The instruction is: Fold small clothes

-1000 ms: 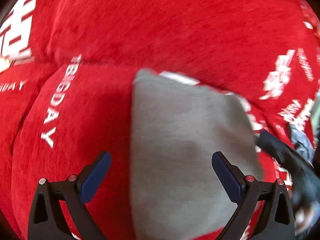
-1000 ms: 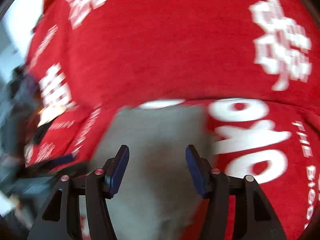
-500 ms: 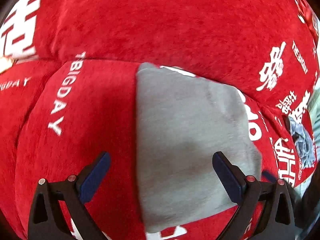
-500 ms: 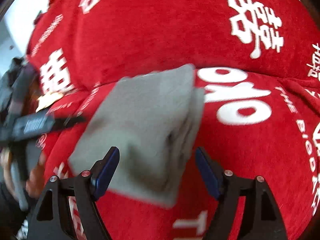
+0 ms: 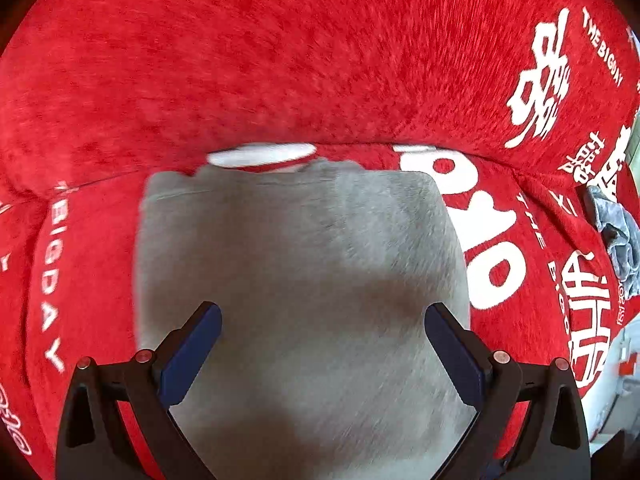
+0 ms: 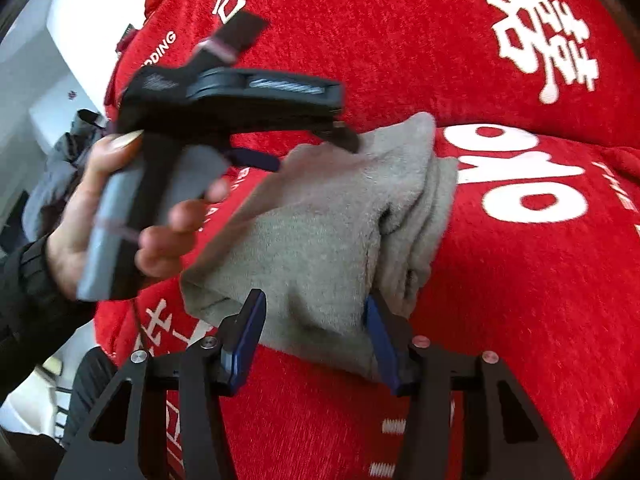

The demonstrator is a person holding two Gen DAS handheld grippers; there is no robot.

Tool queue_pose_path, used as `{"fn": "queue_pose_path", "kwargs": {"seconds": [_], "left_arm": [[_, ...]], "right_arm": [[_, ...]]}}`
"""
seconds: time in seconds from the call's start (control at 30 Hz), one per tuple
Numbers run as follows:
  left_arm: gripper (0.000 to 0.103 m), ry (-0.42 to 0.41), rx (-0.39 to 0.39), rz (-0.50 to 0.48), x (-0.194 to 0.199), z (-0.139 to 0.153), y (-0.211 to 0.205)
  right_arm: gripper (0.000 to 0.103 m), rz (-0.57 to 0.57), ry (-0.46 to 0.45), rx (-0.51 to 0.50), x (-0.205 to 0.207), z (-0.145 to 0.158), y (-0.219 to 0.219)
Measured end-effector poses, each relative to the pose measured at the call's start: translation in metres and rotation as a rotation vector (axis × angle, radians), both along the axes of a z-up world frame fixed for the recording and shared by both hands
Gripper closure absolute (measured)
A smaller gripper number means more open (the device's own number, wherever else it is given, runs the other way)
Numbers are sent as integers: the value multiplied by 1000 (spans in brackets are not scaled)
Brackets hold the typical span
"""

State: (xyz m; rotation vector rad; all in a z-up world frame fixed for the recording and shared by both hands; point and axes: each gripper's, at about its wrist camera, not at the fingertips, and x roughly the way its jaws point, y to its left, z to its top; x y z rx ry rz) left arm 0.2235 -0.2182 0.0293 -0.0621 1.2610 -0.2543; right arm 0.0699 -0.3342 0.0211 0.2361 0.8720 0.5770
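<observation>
A folded grey fleece garment [image 5: 304,264] lies on the seat of a red sofa [image 5: 280,60] printed with white lettering. My left gripper [image 5: 320,320] hovers over it pointing steeply down, jaws wide open, with nothing pinched. In the right wrist view a hand [image 6: 80,216] holds that left gripper [image 6: 304,152] over the far corner of the grey garment [image 6: 320,232]. My right gripper [image 6: 316,328] is at the garment's near folded edge. Its jaws are closing, the thick fold fills the gap, and both pads touch it.
A crumpled blue-grey garment [image 5: 616,236] lies on the sofa's right end and also shows in the right wrist view [image 6: 60,160] behind the hand. The sofa backrest [image 6: 400,40] rises just behind the garment. Pale floor [image 5: 624,364] shows past the seat edge.
The left gripper slid sideways, so the grey garment is now centred between its fingers. The right gripper came down to the garment's near edge, and its jaws narrowed around the fold.
</observation>
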Motion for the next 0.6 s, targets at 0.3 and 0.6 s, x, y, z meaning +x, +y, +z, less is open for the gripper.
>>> {"fn": "queue_pose_path", "kwargs": {"seconds": [0.3, 0.6], "left_arm": [[69, 41, 39, -26, 33, -15, -39], [73, -17, 206, -25, 42, -27, -73]], "right_arm": [[95, 124, 5, 16, 17, 3, 1], [96, 131, 65, 11, 0, -29, -12]]}}
